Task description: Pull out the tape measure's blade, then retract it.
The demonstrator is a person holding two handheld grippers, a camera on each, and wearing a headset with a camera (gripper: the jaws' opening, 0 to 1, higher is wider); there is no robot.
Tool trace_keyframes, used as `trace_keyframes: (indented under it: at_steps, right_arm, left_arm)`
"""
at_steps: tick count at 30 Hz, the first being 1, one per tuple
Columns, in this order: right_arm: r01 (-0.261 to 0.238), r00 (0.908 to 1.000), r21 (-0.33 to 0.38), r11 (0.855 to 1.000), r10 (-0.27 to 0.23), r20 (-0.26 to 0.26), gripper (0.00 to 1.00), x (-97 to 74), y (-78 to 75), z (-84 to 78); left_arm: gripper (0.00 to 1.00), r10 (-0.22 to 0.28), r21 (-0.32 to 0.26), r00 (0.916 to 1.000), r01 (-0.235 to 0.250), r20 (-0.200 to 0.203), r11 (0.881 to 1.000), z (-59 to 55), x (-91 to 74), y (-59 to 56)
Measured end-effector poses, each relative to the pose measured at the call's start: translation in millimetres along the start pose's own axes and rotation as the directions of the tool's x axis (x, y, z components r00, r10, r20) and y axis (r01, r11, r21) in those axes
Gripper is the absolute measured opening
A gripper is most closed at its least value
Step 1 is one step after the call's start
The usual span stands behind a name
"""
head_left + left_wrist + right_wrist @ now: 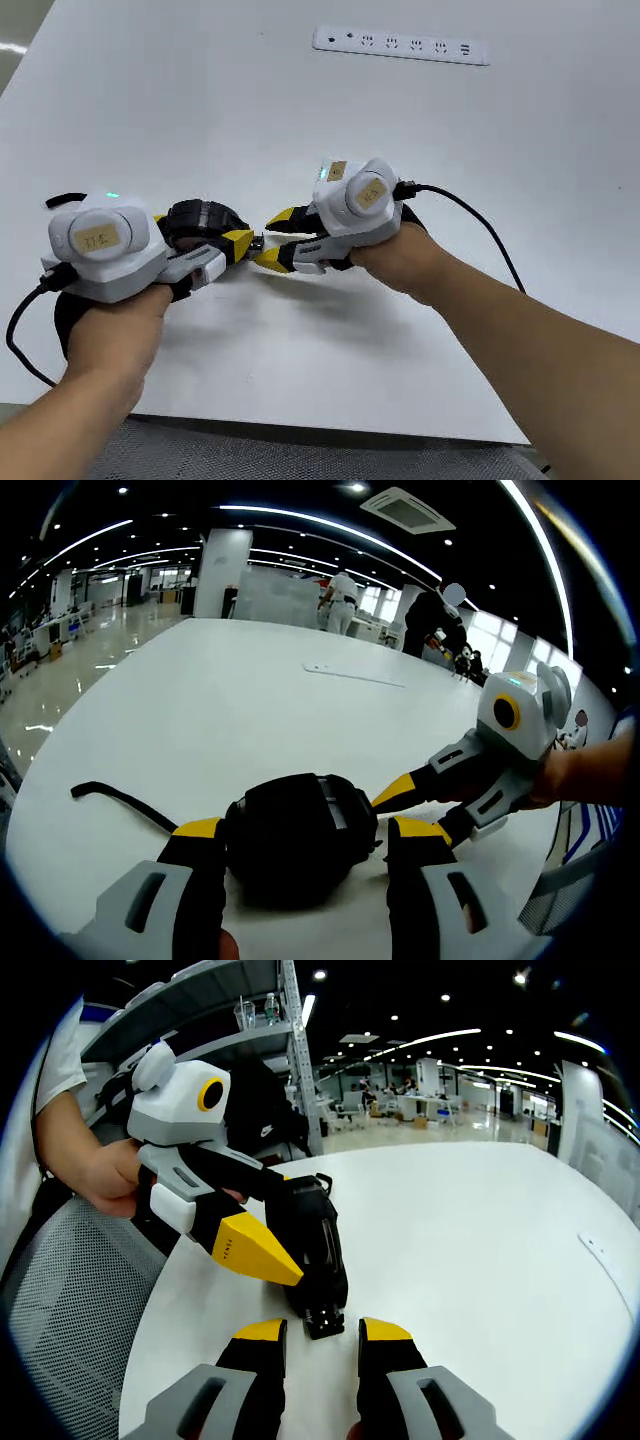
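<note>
2 grippers meet above the white table [300, 120]: my left gripper [308, 832] is clamped on the round black plastic tape measure [285, 815]; my right gripper [323, 1332] stands jaws apart around its dark blade tab [322, 1318]. Pull-out not yet begun; next, I judge, pinch the tab and draw straight.

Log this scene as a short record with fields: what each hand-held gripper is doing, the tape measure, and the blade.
left hand-held gripper: shut on the black tape measure
right hand-held gripper: open, jaws flanking the blade hook
blade: not pulled out yet
surface: white table, power strip on its far side
</note>
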State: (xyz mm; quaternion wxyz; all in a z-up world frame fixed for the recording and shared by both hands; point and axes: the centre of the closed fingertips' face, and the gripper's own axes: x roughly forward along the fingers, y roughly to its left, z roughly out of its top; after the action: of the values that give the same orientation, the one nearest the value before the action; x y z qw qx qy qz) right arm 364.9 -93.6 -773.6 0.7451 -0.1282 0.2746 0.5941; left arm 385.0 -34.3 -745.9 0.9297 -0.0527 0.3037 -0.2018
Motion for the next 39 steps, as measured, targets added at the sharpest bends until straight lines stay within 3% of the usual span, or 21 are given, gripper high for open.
trace_keyframes:
  at_steps: [6,11,18,29,39]
  right_arm:
    - [0.001,1.0,0.013,1.0,-0.001,0.004,0.25,-1.2,3.2,-4.0]
    - [0.033,0.999,0.031,0.999,-0.034,0.03,0.26,-12.6,2.1,-2.8]
    - [0.099,0.9928,0.067,0.993,-0.103,0.061,0.3,-40.1,4.7,-7.6]
    - [0.182,0.9812,0.101,0.978,-0.188,0.046,0.4,-85.1,12.5,-24.2]
    - [0.228,0.9726,0.109,0.968,-0.231,0.022,0.48,-111.3,19.7,-34.6]
  left_arm:
    - [0.61,-0.014,0.012,0.9999,0.014,-0.001,1.0,-2.1,-1.5,-0.4]
    - [0.6,-0.035,0.07,0.9993,0.036,-0.017,0.997,-2.9,-6.8,-2.1]
    - [0.61,-0.072,0.133,0.9967,0.076,-0.037,0.988,-6.3,-23.0,0.9]
    - [0.62,-0.158,0.184,0.9857,0.166,-0.058,0.969,-11.6,-48.4,0.7]
    - [0.67,-0.205,0.221,0.9737,0.223,-0.1,0.95,-19.0,-61.9,-4.4]
